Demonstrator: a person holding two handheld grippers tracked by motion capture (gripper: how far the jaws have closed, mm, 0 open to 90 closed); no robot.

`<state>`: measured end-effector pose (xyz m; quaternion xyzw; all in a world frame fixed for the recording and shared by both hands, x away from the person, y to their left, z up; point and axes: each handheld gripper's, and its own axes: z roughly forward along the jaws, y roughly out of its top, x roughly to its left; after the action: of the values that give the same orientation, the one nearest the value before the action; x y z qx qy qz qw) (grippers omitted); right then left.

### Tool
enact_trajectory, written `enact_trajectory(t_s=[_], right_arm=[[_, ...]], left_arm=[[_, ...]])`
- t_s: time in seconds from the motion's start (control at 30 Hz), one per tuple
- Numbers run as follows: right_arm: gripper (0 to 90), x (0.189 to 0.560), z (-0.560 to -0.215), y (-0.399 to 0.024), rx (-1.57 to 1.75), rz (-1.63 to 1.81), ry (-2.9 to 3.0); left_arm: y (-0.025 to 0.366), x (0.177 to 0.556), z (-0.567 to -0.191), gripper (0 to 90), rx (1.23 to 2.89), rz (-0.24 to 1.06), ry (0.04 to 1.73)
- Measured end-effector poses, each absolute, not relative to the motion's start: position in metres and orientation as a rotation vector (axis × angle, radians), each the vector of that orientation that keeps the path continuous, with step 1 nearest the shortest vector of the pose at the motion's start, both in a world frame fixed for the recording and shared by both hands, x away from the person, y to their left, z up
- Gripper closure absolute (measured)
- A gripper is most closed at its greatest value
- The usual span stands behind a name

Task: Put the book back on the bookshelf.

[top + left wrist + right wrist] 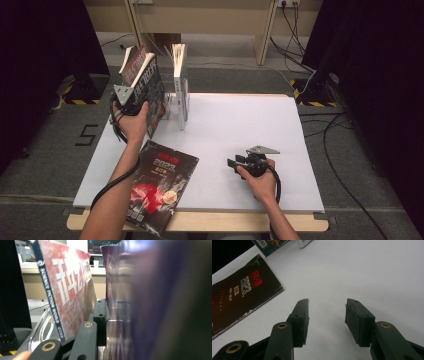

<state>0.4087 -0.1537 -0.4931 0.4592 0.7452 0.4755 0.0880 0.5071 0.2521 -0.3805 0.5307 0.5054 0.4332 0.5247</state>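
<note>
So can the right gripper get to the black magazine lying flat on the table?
Probably yes. The right gripper rests open and holds nothing, and only bare white table lies between it and the black magazine. The person's left forearm crosses the magazine's far side only.

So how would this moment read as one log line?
left gripper: at upright magazine in rack | right gripper: open, empty | black magazine: flat on table

A: How many magazines? 
B: Four: one black magazine [159, 187] lying flat, three upright magazines [150, 87] in the clear rack [172, 102].
A: How many grippers? 
B: Two: left gripper [131, 97], right gripper [239, 162].
</note>
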Motion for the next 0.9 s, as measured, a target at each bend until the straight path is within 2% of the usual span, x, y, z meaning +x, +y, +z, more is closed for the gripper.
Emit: enact_trajectory(t_s=[0.67, 0.9], right_arm=[[53.6, 0.409, -0.495, -0.154, 1.389, 1.405, 2.239], [53.4, 0.41, -0.497, -0.154, 1.399, 1.395, 2.259]], left_arm=[[0.263, 0.484, -0.399, 75.9, 1.289, 0.918, 1.224], [0.264, 0.49, -0.392, 81.5, 1.365, 0.91, 1.288]])
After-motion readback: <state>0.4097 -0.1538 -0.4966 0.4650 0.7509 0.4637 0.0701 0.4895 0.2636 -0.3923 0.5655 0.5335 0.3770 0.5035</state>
